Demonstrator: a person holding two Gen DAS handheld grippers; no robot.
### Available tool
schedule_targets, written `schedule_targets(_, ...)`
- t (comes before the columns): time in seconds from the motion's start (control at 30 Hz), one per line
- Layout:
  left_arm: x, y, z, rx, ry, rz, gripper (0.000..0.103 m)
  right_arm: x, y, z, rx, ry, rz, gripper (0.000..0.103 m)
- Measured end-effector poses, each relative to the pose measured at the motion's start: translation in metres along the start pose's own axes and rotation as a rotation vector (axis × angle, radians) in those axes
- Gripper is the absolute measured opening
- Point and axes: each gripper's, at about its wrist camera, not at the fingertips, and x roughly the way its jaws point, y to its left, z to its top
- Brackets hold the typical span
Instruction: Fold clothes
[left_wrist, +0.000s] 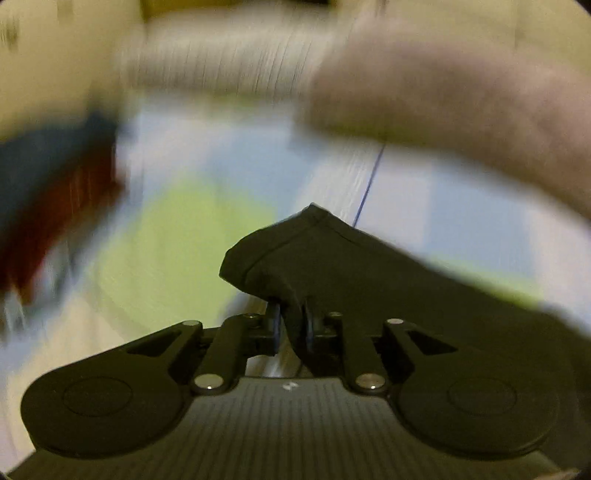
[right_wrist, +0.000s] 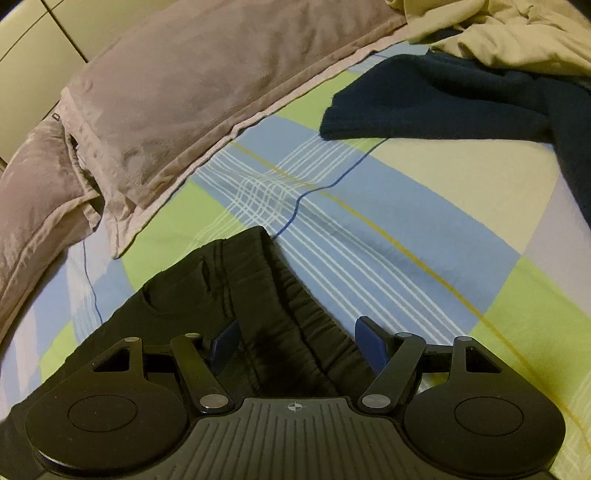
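Left wrist view. Left gripper (left_wrist: 293, 328): jaws drawn close together, clamped on a fold of the black garment (left_wrist: 332, 266). The cloth rises from between the blue pads (left_wrist: 276, 325), bunches into a hemmed corner just ahead of the fingers, and trails off to the lower right of the picture. Beneath it lies the checked bedsheet (left_wrist: 192, 236), in green, blue and white blocks, much blurred. A grey-beige pillow (left_wrist: 443, 99) lies beyond and to the right, also blurred. A dark blue and red shape (left_wrist: 55, 184) at the left edge is too smeared to identify.

Right wrist view. Right gripper (right_wrist: 295, 343): jaws standing wide apart, pads touching no cloth that can be seen. The black garment (right_wrist: 258, 295) lies flat on the checked bedsheet (right_wrist: 406, 221), directly under and between the fingers; its gathered elastic waistband runs forward from the gripper body to a corner well ahead of the fingertips. The left blue pad (right_wrist: 225, 341) rests over the cloth; the right one (right_wrist: 371, 341) stands just beside the waistband's edge, over bare sheet. Grey-beige pillow (right_wrist: 184, 92): along the far left, its flap edge near the garment's forward corner, not touching. Navy knit garment (right_wrist: 443, 99): far right, well apart from the black one. Cream fabric (right_wrist: 509, 33): crumpled at the top right, overlapping the navy knit.
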Motion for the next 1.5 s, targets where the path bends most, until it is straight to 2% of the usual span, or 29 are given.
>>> schedule_targets(0.03,0.006,0.008,-0.004,-0.055,0.035,-0.001,0.017,-0.004,0.0,-0.001,-0.001,-0.004,0.002,0.073)
schedule_targets(0.13,-0.018,0.011,-0.013,-0.046,0.006,0.013,0.022,-0.032,-0.007,-0.007,-0.029,-0.023,0.039,0.072)
schedule_targets(0.17,-0.028,0.012,-0.016,-0.038,-0.008,0.018,0.023,-0.045,-0.012,-0.01,-0.044,-0.032,0.03,0.072)
schedule_targets(0.27,-0.057,0.025,-0.028,-0.025,0.022,0.035,0.023,-0.088,-0.045,-0.027,-0.01,-0.038,-0.042,0.073)
schedule_targets(0.37,-0.09,0.052,-0.047,-0.073,0.07,0.05,0.028,-0.128,-0.086,-0.055,0.142,-0.057,-0.088,0.073)
schedule_targets(0.47,-0.115,0.084,-0.072,-0.158,0.143,0.062,0.028,-0.165,-0.128,-0.091,0.339,-0.072,-0.114,0.073)
schedule_targets(0.6,-0.142,0.121,-0.104,-0.254,0.243,0.041,0.027,-0.181,-0.154,-0.142,0.581,-0.086,-0.06,0.073)
schedule_targets(0.67,-0.157,0.138,-0.117,-0.303,0.262,0.016,0.03,-0.182,-0.152,-0.159,0.638,-0.092,-0.033,0.073)
schedule_targets(0.77,-0.178,0.163,-0.135,-0.382,0.272,-0.025,0.039,-0.181,-0.138,-0.171,0.634,-0.085,-0.022,0.073)
schedule_targets(1.03,-0.179,0.199,-0.187,-0.509,0.307,-0.076,0.041,-0.179,-0.109,-0.185,0.564,-0.096,-0.009,0.073)
schedule_targets(1.1,-0.177,0.2,-0.197,-0.515,0.291,-0.083,0.041,-0.176,-0.107,-0.187,0.561,-0.099,-0.01,0.073)
schedule_targets(1.2,-0.176,0.196,-0.202,-0.501,0.221,-0.065,0.04,-0.171,-0.106,-0.188,0.556,-0.107,-0.005,0.073)
schedule_targets(1.23,-0.176,0.194,-0.202,-0.492,0.199,-0.059,0.035,-0.168,-0.107,-0.186,0.551,-0.113,-0.002,0.073)
schedule_targets(1.27,-0.176,0.191,-0.2,-0.482,0.178,-0.052,0.02,-0.165,-0.107,-0.184,0.546,-0.12,0.002,0.073)
schedule_targets(1.3,-0.176,0.19,-0.198,-0.466,0.165,-0.056,0.018,-0.162,-0.108,-0.182,0.541,-0.127,0.007,0.073)
schedule_targets(1.4,-0.187,0.188,-0.19,-0.437,0.116,-0.104,0.014,-0.152,-0.112,-0.175,0.521,-0.133,0.011,0.072)
schedule_targets(1.47,-0.213,0.19,-0.178,-0.434,0.048,-0.159,0.013,-0.147,-0.114,-0.169,0.496,-0.118,0.017,0.07)
schedule_targets(1.5,-0.233,0.192,-0.173,-0.398,-0.015,-0.174,0.013,-0.148,-0.114,-0.166,0.477,-0.111,0.016,0.032)
